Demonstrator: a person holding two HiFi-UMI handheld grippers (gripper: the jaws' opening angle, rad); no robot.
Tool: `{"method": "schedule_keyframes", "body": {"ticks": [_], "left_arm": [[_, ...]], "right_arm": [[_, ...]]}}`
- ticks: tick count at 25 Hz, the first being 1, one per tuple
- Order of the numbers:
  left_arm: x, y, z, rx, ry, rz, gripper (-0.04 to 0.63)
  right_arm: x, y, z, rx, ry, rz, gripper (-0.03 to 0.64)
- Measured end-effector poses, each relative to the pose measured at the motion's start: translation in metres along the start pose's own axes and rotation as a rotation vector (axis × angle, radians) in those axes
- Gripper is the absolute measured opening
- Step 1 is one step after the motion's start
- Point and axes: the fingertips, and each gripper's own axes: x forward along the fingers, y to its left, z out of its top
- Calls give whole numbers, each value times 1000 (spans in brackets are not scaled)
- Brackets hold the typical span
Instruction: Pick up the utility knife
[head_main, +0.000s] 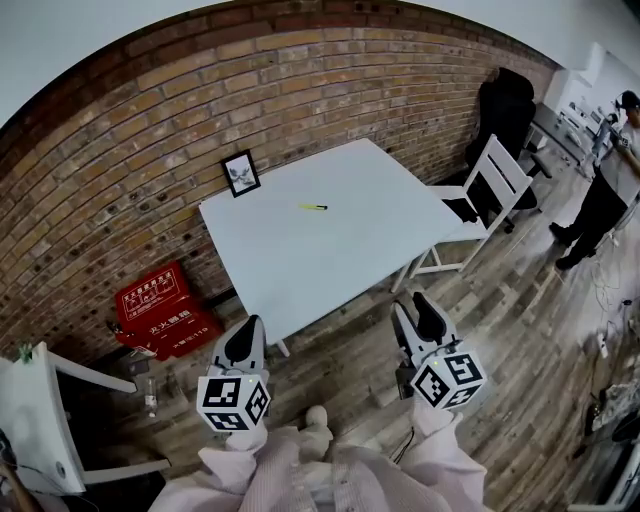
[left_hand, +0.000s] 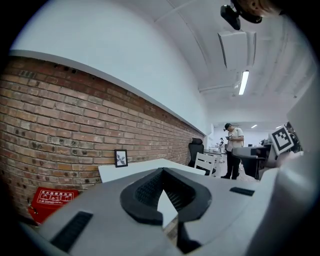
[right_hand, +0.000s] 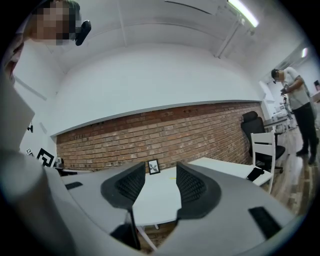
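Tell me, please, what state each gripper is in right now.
Left gripper: jaws closed, holding nothing.
Right gripper: jaws open, holding nothing.

One table (head_main: 300, 260), one utility knife (head_main: 314, 207), one framed picture (head_main: 241, 173), one red box (head_main: 160, 305).

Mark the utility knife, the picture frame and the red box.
utility knife (head_main: 313, 207), head view, middle of its yellow body.
picture frame (head_main: 241, 173), head view, centre of its picture.
red box (head_main: 160, 305), head view, its top face.

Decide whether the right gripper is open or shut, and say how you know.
Open: the right gripper has its fingers well apart; only the table shows between them.
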Motion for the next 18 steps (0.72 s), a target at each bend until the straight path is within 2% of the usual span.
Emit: {"method": "schedule_keyframes", "body": {"ticks": [8, 18], "left_arm": [[48, 24, 5, -9, 8, -8, -6], [84, 38, -3, -31, 48, -21, -6]], "right_arm": [[54, -12, -5, 10, 13, 7, 176], [95, -21, -15, 19, 44, 14, 176]]}}
